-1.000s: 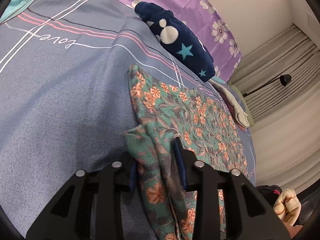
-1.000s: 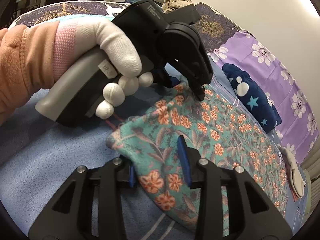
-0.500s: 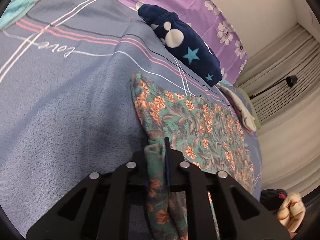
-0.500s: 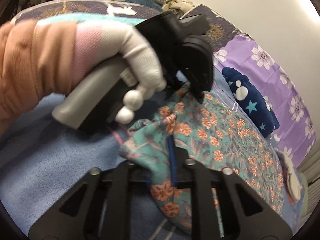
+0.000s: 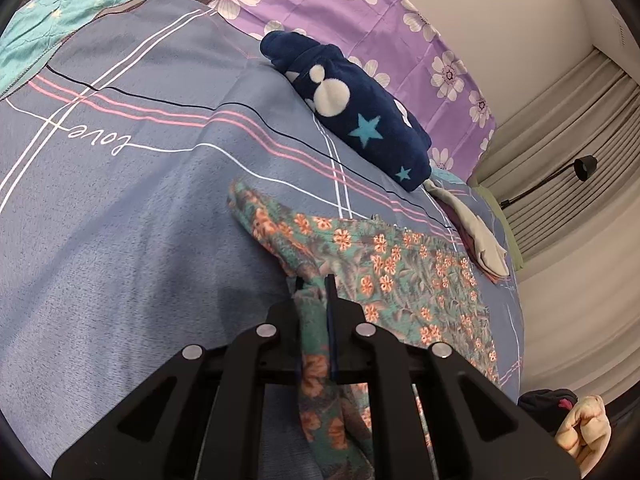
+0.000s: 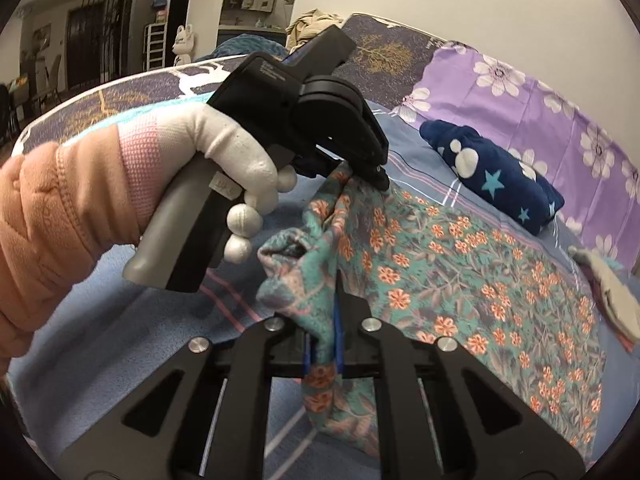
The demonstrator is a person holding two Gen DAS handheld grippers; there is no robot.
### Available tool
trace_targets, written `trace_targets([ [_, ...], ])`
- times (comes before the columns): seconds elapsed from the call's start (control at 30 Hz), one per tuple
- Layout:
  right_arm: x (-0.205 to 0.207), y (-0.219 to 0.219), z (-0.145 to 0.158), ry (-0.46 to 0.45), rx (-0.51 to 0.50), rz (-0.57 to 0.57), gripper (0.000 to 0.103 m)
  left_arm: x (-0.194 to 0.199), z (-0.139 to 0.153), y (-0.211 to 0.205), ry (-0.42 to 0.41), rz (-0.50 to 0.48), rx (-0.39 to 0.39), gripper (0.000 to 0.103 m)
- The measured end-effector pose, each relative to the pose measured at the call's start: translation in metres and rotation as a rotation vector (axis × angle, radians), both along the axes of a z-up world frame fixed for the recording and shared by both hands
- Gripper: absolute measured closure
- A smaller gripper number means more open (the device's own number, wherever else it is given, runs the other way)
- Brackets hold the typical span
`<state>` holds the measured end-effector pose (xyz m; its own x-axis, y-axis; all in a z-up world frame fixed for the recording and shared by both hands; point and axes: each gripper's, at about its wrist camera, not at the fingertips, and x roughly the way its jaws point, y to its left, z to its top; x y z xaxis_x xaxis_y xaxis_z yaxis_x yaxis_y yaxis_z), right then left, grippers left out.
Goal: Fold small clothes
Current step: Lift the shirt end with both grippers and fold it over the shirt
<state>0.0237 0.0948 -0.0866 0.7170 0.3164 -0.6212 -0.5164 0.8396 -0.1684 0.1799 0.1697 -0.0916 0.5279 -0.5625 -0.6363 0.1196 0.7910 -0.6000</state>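
We have both grippers clamped on the near edge of the floral garment, so the step in hand is the grasp-and-lift that starts a fold. The left gripper has its fingers pressed nearly together, pinching a bunched corner of the teal, orange-flowered cloth between the blue pads. The right gripper does the same on its own corner, with a strip of fabric hanging down through the narrow gap. In the right wrist view the gloved left hand holds the other tool just beyond and to the left of our fingers, its tips biting the same edge.

The garment lies on the bed, spread flat ahead of both sets of fingers and raised only where we grip it. Its long axis runs away from the fingertips toward the far right, toward the pale socks; the gripped end points back at us. A folded navy fleece with stars sits well beyond the fingers, apart from the work.

We judge the next move calls for carrying both corners forward together, level with each other, and laying the near edge over the far end. Uneven height between the 2 grips would skew the fold.
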Motion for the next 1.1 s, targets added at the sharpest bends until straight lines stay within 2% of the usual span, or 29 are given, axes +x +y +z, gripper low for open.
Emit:
trace_targets([
  [0.13, 0.004, -0.016, 0.007, 0.054, 0.07, -0.027, 0.095, 0.0, 0.006, -0.007, 0.001, 0.008, 0.006, 0.095],
  [0.47, 0.006, -0.051, 0.02, 0.098, 0.181, -0.08, 0.095, 0.002, 0.028, -0.034, -0.017, 0.01, 0.054, 0.096],
  [0.63, 0.005, -0.073, 0.028, 0.143, 0.277, -0.081, 0.097, 0.002, 0.039, -0.046, -0.023, 0.014, 0.075, 0.096],
  [0.9, 0.011, -0.125, 0.036, 0.225, 0.493, -0.091, 0.097, 0.004, 0.065, -0.092, -0.058, -0.011, 0.145, 0.096],
  [1.1, 0.012, -0.167, 0.042, 0.239, 0.588, -0.117, 0.097, 0.008, 0.079, -0.136, -0.079, -0.05, 0.186, 0.096],
])
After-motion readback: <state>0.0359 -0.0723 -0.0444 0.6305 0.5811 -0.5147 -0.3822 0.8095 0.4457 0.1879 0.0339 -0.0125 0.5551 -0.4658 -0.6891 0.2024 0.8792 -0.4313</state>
